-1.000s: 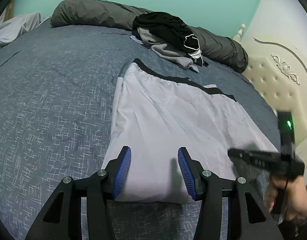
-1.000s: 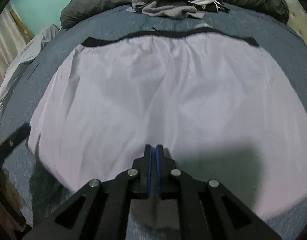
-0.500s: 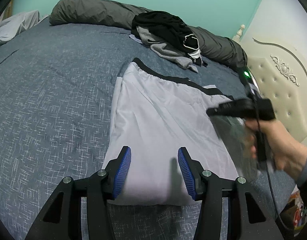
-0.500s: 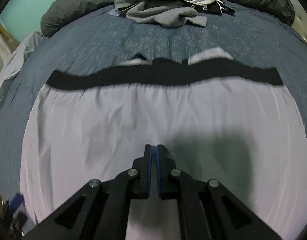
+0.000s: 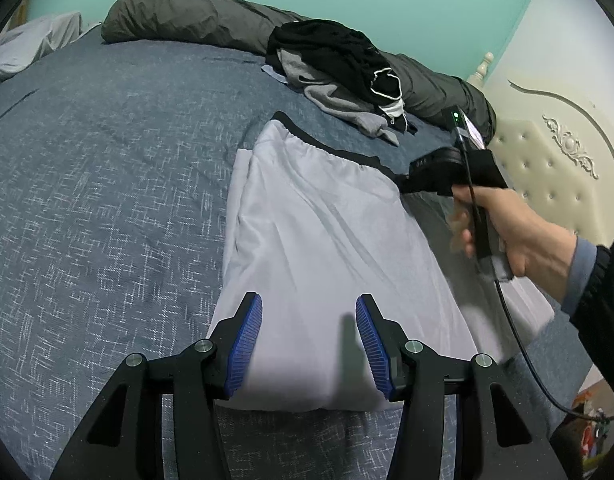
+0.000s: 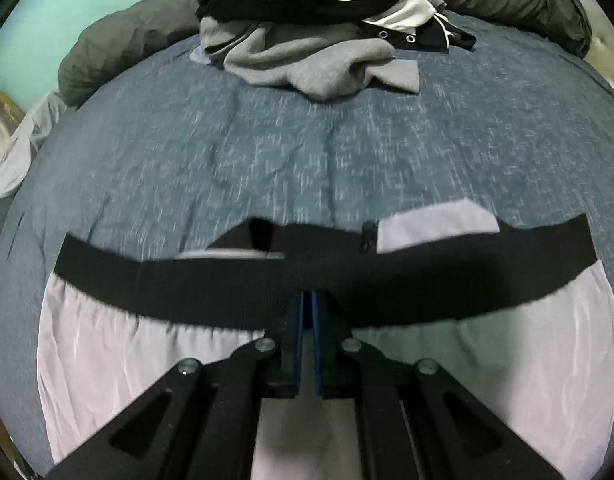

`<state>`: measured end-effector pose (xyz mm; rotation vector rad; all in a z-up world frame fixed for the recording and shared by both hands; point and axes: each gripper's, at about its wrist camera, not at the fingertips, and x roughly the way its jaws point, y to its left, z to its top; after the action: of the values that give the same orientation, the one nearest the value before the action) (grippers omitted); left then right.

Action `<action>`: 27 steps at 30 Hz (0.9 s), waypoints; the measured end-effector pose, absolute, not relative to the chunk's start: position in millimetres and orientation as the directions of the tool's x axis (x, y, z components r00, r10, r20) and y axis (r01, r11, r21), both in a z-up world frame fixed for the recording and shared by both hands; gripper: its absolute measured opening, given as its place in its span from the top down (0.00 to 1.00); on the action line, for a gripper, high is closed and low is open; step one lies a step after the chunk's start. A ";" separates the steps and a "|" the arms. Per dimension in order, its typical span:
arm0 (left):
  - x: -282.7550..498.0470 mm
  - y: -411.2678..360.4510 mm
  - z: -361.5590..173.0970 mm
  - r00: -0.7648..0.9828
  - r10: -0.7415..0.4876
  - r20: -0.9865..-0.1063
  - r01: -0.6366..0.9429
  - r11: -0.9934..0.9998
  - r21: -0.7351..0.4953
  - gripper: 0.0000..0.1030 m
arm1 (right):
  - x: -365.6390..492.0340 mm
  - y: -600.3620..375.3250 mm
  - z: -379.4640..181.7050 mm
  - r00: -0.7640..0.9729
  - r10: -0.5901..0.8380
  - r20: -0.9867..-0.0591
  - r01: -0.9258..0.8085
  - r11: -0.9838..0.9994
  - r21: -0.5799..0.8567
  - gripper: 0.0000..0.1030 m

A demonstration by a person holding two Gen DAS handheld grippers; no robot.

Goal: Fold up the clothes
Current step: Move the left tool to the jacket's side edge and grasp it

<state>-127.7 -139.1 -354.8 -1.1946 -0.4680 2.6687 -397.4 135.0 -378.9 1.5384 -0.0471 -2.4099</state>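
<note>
Two grippers: one in each hand, both over the bed.
Left gripper (image 5: 309, 340): jaws stand apart with nothing between the blue pads (image 5: 245, 344); it hovers above the near edge of the garment.
Right gripper (image 6: 307, 312): jaws closed together, pads almost touching, no cloth between them; its tips are over the black waistband (image 6: 427, 280). In the left wrist view a hand (image 5: 507, 228) with a dark sleeve holds it at the far right corner of the garment.
One pale garment (image 5: 327, 248): light lilac, lies flat and folded on the bed, waistband on the far side, left edge doubled in a long straight fold.
One clothes pile (image 5: 339, 68): black and grey pieces, well apart behind the garment, against the rolled duvet.
One grey duvet (image 5: 187, 16): rolled along the far edge of the bed.
One bed cover (image 5: 107, 200): blue-grey, wide bare area to the left of the garment.
One headboard (image 5: 547, 176): cream, padded, on the right side.
</note>
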 end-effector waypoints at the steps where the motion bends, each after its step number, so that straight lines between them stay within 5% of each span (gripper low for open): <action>1: -127.7 -138.8 -355.2 -0.660 0.288 -0.694 -0.036 -0.935 -0.354 0.48 | -400.2 134.2 -380.3 -0.388 -0.253 -0.886 0.220 -0.959 0.177 0.96; 8: -128.1 -141.5 -353.2 -0.662 0.295 -0.689 -0.030 -0.929 -0.369 0.48 | -381.0 136.7 -370.2 -0.382 -0.275 -0.882 0.253 -0.949 0.186 0.96; 27: -86.7 -166.5 -337.0 -0.684 0.262 -0.681 0.060 -0.910 -0.411 0.39 | -135.8 211.2 -387.0 -0.234 -0.333 -0.913 0.313 -0.915 0.254 0.96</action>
<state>-86.7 -166.5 -337.0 -1.1939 -0.6209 2.7128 -135.8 211.2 -387.0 1.6262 -0.0237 -2.1889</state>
